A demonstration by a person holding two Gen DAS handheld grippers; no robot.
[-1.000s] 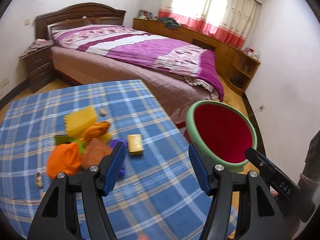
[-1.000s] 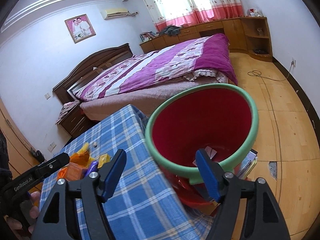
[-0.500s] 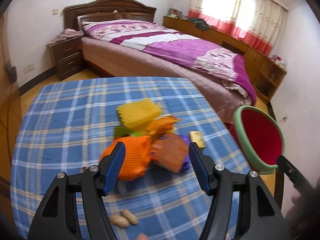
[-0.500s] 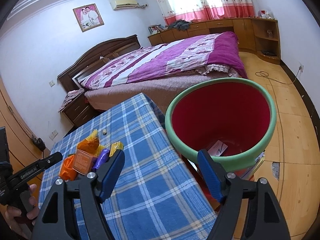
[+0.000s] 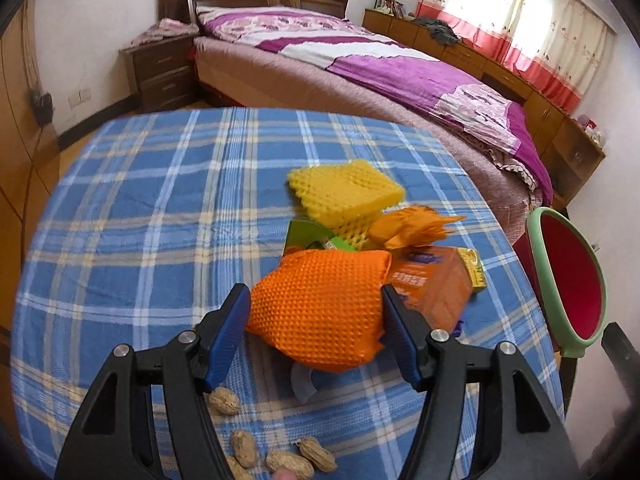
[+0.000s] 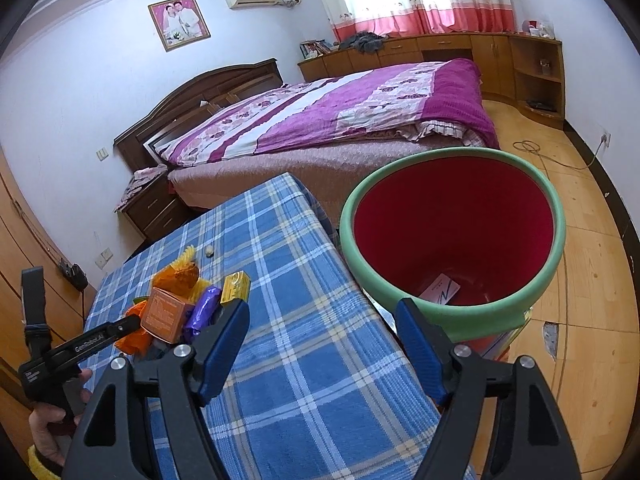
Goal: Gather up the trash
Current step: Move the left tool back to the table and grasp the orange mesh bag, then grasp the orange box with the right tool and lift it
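Lower centre of the left view, the left gripper [image 5: 314, 326] gapes wide around the orange foam net sleeve [image 5: 320, 308] on the blue plaid tablecloth [image 5: 160, 220], pads not pressing it. The right gripper [image 6: 322, 342] hangs wide and empty beside the red, green-rimmed bin [image 6: 452, 240].

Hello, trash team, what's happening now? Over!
Both hand-held grippers open. Left around orange foam net, not clamped. Right empty by red bin. Nothing blocking.
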